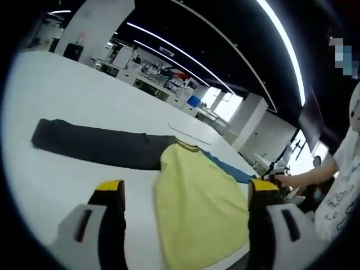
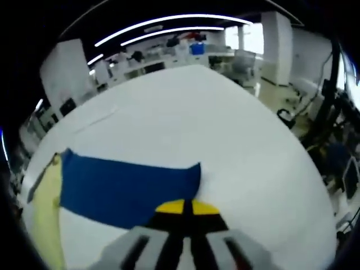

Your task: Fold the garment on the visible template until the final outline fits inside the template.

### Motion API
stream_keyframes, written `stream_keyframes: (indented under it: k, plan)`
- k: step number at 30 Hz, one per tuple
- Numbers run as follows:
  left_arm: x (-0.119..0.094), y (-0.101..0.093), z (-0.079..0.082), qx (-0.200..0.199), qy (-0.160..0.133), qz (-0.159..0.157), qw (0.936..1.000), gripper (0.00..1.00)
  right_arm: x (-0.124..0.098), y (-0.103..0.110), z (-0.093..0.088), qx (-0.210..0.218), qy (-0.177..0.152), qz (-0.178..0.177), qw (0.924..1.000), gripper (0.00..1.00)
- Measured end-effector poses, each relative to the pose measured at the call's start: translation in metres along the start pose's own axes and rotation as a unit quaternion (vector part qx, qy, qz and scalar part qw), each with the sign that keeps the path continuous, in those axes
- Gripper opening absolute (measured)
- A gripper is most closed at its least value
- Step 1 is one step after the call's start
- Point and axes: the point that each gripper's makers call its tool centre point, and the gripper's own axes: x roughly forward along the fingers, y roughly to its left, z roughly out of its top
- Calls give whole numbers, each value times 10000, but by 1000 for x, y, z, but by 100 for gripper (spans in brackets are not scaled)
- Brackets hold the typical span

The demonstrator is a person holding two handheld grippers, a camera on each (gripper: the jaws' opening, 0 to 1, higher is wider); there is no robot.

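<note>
Left gripper view: left gripper [image 1: 185,194] wide open, holding nothing, jaws on either side of yellow garment [image 1: 197,208] lying flat on white bench [image 1: 62,90]; dark garment [image 1: 98,143] stretched out beyond it, touching. Right gripper view: right gripper [image 2: 184,207] with yellow tips pressed together at edge of blue cloth [image 2: 126,188]; cannot tell whether cloth is pinched.

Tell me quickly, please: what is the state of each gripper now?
Left gripper: open, jaws wide apart above the yellow garment, holding nothing.
Right gripper: shut, tips together at the blue garment; a grip cannot be told.
</note>
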Motion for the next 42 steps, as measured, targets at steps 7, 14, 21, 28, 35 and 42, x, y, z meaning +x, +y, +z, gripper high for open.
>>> stream_keyframes:
  k: [7, 14, 21, 28, 35, 42]
  plan:
    - [-1, 2, -1, -47, -6, 25, 10000, 87, 0, -1, 5, 0, -31, -22, 10000, 0]
    - [0, 1, 1, -29, -39, -38, 10000, 86, -14, 7, 5, 236, -96, 43, 9997, 0]
    - [3, -2, 2, 98, -25, -149, 9998, 87, -41, 45, 21, 1037, -396, 704, 9913, 0]
    - [4, -2, 0, 255, 102, -256, 9993, 86, -56, 89, 38, 1053, -530, 1233, 9853, 0]
    - [5, -7, 3, 472, 116, -294, 9984, 86, -57, 145, 52, 1031, -499, 1800, 9770, 0]
    - [8, -13, 3, 542, 85, -365, 9978, 86, -54, 214, 61, 1113, -418, 2418, 9630, 0]
